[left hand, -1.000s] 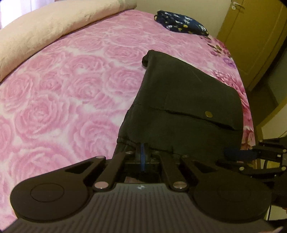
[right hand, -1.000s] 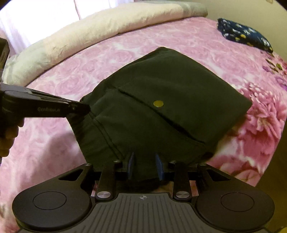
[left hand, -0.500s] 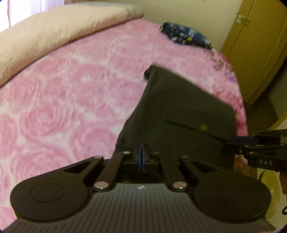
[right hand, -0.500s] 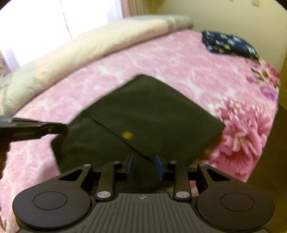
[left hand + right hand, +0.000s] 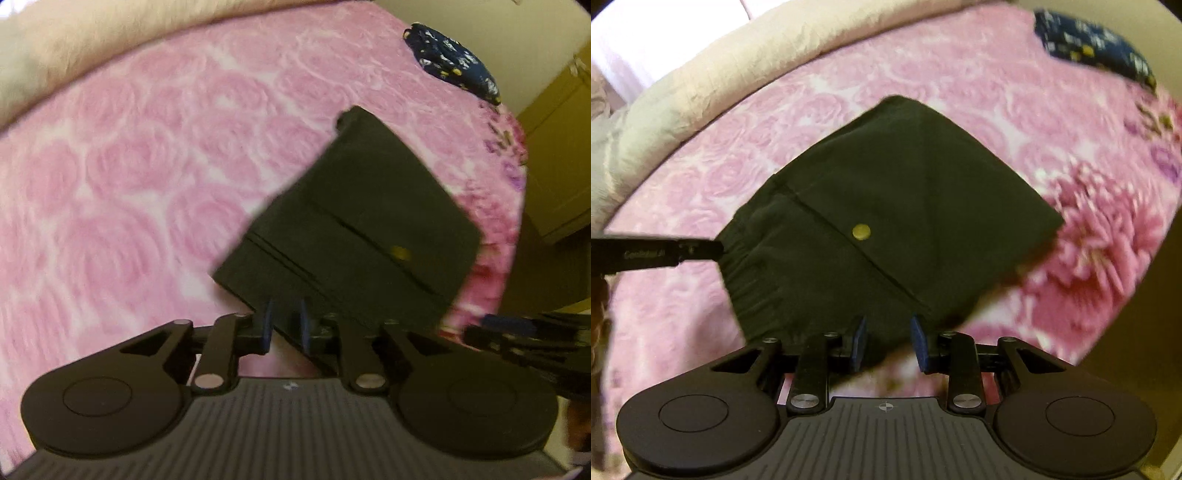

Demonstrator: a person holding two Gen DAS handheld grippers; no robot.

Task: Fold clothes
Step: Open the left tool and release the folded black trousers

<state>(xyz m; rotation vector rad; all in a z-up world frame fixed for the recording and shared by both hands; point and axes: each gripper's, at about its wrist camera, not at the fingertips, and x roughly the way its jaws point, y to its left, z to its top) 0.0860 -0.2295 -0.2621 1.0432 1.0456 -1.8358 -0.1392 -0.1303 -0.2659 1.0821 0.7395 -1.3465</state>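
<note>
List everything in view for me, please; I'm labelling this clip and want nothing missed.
Folded dark garment: one, black with a brass-coloured snap, on the bedspread near the bed's front edge.
Bedspread: one, pink rose print, covering the bed.
Rolled quilt: one, cream, along the far side of the bed.
Patterned cloth: one, navy with light specks, at the far corner of the bed.
Cupboard: one, olive-yellow, right of the bed.
Left gripper: black with blue fingers, opening, garment edge between them, pads not visibly pressing.
Right gripper: black with blue fingers, opening, garment edge between them, pads clear of it.
</note>
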